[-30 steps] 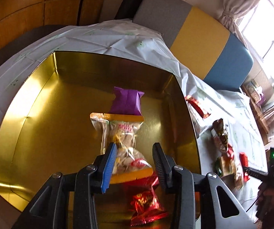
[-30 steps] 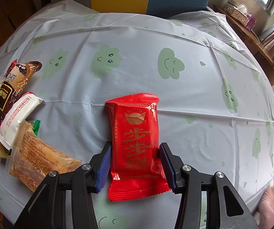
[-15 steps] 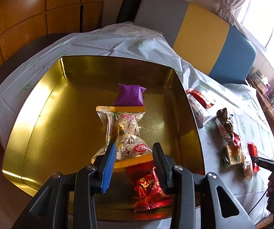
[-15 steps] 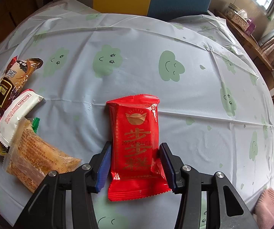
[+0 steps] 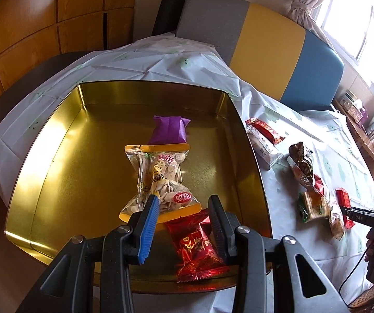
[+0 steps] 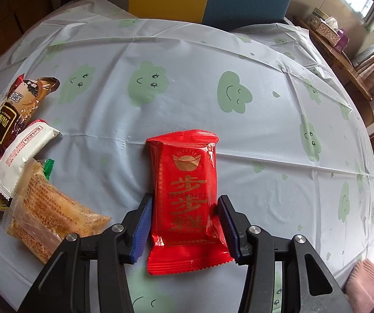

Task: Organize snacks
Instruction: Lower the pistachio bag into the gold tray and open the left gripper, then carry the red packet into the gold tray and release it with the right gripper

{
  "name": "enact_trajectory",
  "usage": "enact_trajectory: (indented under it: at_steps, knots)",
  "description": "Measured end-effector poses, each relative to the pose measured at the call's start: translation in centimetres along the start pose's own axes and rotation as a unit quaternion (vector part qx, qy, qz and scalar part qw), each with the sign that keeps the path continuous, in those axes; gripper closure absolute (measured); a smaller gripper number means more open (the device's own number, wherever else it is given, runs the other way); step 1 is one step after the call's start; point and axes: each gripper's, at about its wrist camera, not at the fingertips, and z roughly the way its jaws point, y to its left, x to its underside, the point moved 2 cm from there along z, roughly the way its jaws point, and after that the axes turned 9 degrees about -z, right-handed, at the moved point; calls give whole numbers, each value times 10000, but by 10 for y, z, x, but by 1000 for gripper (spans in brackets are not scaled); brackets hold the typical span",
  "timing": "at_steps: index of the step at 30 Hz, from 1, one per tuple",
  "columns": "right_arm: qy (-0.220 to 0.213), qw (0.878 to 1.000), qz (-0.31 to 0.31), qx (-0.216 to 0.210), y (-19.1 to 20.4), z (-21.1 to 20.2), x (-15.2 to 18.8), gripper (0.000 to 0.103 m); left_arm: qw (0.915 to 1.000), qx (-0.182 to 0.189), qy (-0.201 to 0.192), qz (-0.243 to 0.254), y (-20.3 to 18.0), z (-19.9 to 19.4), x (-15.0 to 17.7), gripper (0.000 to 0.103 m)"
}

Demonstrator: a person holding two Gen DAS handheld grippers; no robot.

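Nearest to me on the right-hand camera, the right gripper (image 6: 184, 224) sat low over the tablecloth (image 6: 187, 83), its two blue-padded fingers (image 6: 142, 227) spread to either side of the red cake packet (image 6: 187, 198); the pads looked to be at the packet's edges, though I could not tell whether they were pressing it or only flanking it. The packet lay flat on the cloth, gold lettering up. Just left of it was a small heap of snacks: a clear-wrapped golden crisp bar (image 6: 48, 214) closest, a white wrapper (image 6: 22, 156) lying partly over it, and a brown packet (image 6: 12, 112) behind that. On the left-hand camera, the left gripper (image 5: 183, 219) hung above the near edge of the gold tin (image 5: 56, 156), jaws parted and holding nothing. Directly under its fingers lay a dark red foil candy packet (image 5: 197, 247) on the tin floor, its upper corner tucked under the clear bag of seeds (image 5: 160, 180) (orange bands top and bottom). Beyond the seeds, touching the bag's far end, was a purple packet (image 5: 170, 130). Further right, outside the tin, more snacks were scattered on the cloth, including a red-and-white pair (image 5: 263, 135) just beside the tin wall. Behind the table stood a grey, yellow and blue bench back (image 5: 270, 41).
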Motion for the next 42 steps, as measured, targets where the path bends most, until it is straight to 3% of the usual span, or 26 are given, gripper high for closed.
enact_trajectory:
  at_steps: [5, 9, 15, 28, 35, 42]
  knots:
    - [-14, 10000, -27, 21, 1, -1, 0, 53, 9995, -124, -247, 143, -5, -8, 1, 64]
    - [-23, 10000, -53, 40, 1, -1, 1, 53, 9959, -370, -770, 314, -6, -25, -1, 64]
    - [-33, 10000, -55, 53, 2, -2, 1, 53, 9899, -533, -1244, 432, -5, -43, -8, 64]
    - [-64, 9999, -76, 93, 4, -5, 3, 53, 9834, -708, -1600, 491, -2, -59, -7, 64]
    - [-121, 9999, 96, -10, 2, -7, -1, 64, 9786, -727, -1844, 552, -2, -69, -8, 64]
    - [-671, 9967, 410, -206, 0, -45, -16, 64, 9787, -746, -1834, 535, 4, -69, -7, 64]
